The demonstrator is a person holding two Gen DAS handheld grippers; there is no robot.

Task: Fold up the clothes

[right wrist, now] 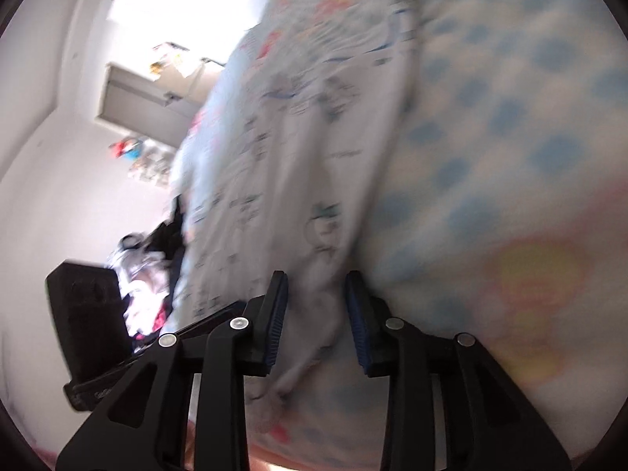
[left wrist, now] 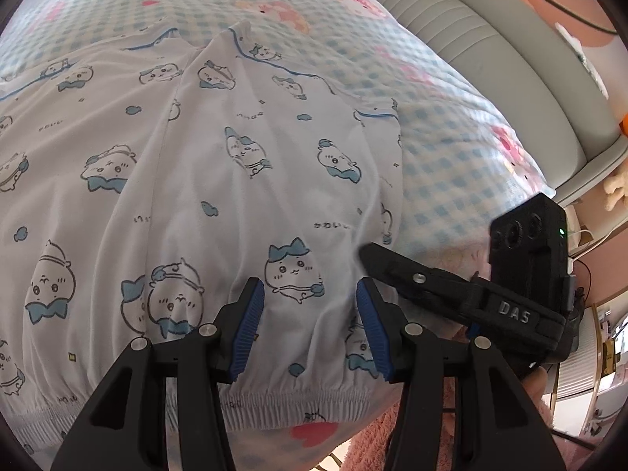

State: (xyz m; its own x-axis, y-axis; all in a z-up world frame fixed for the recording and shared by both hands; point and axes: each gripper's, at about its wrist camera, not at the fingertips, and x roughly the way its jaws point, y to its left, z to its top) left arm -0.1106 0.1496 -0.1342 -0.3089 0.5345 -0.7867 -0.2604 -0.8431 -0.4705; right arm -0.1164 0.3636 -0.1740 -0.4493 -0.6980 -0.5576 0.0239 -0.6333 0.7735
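Left wrist view gives us the clearer look: a white garment (left wrist: 204,180) printed with small blue-and-white cartoon characters lies spread across a bed (left wrist: 463,145) covered in a pale blue checked sheet with pink figures. The garment's gathered elastic hem (left wrist: 298,396) runs along the near edge, just below our left gripper (left wrist: 310,324). Its blue-padded fingers (left wrist: 249,325) stand apart over the cloth near that hem, with fabric showing between them and nothing pinched.

At the right of this view our right gripper (left wrist: 451,290) reaches in at the garment's right edge, its black body marked "DAS". A grey padded headboard (left wrist: 510,39) curves behind the bed, and a pink fluffy blanket (left wrist: 373,443) shows beneath the near edge.

Right wrist view is heavily blurred. We see the right gripper (right wrist: 316,322) with its fingers (right wrist: 274,314) apart on either side of a raised fold of the white garment (right wrist: 314,204), which passes through the gap. Whether the pads are pressing that fold, we cannot tell through the blur. The checked sheet (right wrist: 510,125) fills the right side, and a white wall (right wrist: 51,157) with a bright window (right wrist: 176,4) lies to the left.
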